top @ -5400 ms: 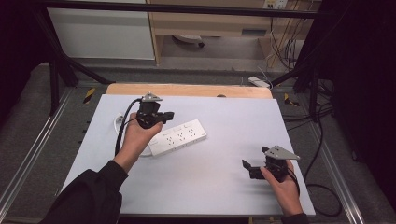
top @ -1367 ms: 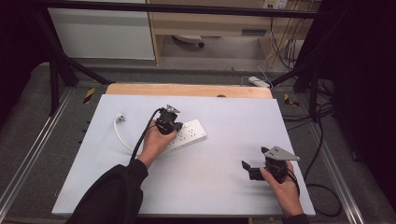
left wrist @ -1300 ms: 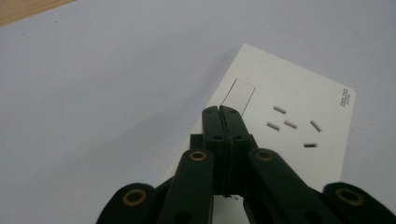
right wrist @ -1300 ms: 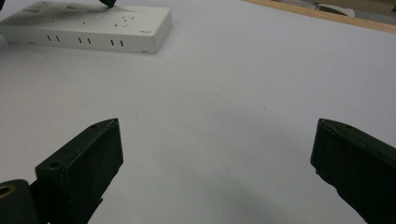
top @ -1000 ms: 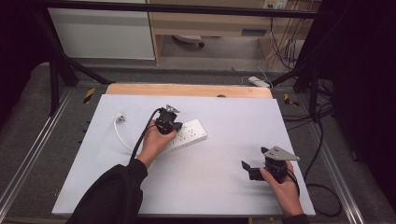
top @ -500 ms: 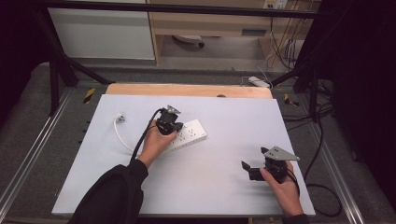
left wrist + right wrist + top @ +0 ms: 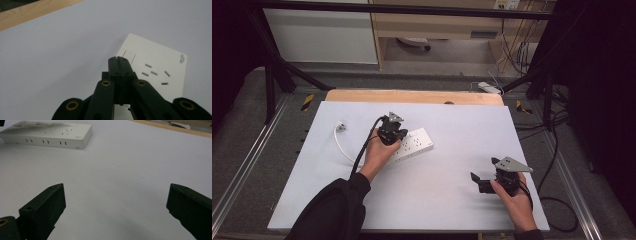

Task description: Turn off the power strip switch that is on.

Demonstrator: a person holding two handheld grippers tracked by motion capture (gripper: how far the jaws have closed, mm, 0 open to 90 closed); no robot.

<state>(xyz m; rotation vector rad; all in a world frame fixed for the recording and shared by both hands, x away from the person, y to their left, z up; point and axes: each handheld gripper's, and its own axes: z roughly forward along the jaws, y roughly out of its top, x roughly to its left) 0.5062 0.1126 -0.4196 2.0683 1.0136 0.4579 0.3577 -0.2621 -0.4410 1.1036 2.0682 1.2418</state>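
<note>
White rectangular plastic power strip lies mid-surface, long axis slanting up to the right; left tongs clenched empty, tips directly over its switch end. Right tongs released, well apart.

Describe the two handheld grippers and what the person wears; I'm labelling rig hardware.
Both the left gripper and the right gripper are black, with two flat black jaws on linkages with brass-coloured pivots. Each carries a grey three-cornered plate on top and trails a black cable. The left forearm is in a dark sleeve.
</note>
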